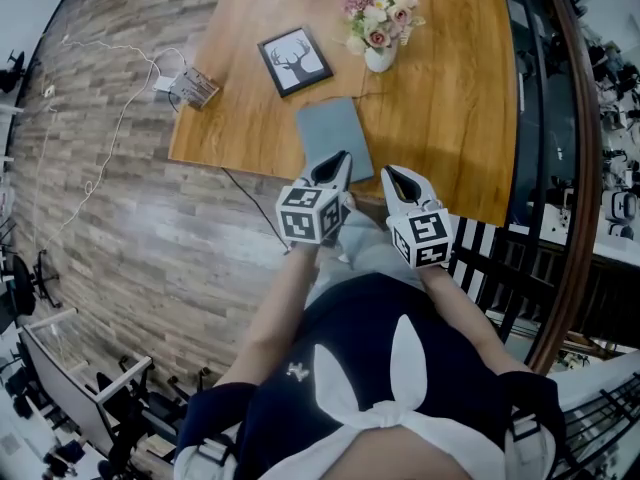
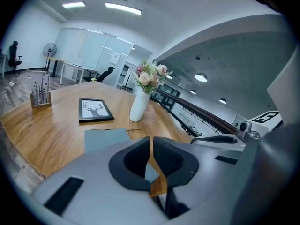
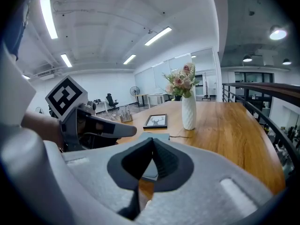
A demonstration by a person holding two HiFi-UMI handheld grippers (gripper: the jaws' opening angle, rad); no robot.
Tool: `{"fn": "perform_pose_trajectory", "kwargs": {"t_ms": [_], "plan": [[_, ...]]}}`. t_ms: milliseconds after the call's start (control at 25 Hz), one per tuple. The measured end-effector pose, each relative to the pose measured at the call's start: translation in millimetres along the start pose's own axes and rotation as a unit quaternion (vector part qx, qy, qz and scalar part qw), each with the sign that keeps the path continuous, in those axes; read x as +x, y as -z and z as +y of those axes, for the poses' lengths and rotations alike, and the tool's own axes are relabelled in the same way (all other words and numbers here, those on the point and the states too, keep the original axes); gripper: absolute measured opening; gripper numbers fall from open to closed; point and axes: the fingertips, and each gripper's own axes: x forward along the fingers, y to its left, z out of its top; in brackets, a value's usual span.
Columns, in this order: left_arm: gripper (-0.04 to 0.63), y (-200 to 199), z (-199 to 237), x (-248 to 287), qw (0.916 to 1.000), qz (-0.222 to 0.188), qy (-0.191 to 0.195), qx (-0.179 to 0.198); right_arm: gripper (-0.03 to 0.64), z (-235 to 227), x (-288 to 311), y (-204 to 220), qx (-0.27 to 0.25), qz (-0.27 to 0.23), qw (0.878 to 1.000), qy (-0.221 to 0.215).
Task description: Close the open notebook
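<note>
One wooden table [image 1: 450, 118] carries all. L gripper [image 1: 342, 156] and R gripper [image 1: 389, 172]: jaws together, nothing btwn. Notebook [image 1: 334, 136] lies shut, grey cover up, at near edge just ahead of grippers; long axis runs away from person twd deer picture [image 1: 295, 61]. White vase [image 1: 379, 58] holds pink/cream flowers [image 1: 382, 13]. Small holder [image 1: 195, 86] w/ thin sticks, left corner.

A wooden table [image 1: 450, 118] is seen, its top lit warm. Near the front edge a grey notebook [image 1: 334, 136] is laid flat, cover shut. Just beyond it, a black-framed deer picture [image 1: 295, 61] is set face up. Beside that, to the right, a white vase [image 1: 379, 58] of pink and cream flowers is stood upright. Out at the left corner, a small wooden stand [image 1: 195, 87] of thin rods is placed.
</note>
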Motion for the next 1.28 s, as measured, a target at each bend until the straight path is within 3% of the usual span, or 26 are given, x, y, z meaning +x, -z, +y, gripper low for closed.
{"fn": "perform_pose_trajectory", "kwargs": {"t_ms": [560, 1280], "plan": [[0.017, -19, -14, -37, 0.9982, -0.042, -0.024, 0.035, -0.003, 16, -14, -14, -0.015, -0.008, 1.000, -0.022], [0.017, -3, -18, -55, 0.9985, -0.039, -0.019, 0.035, -0.003, 33, -23, -11, -0.021, -0.011, 0.999, -0.023]]}}
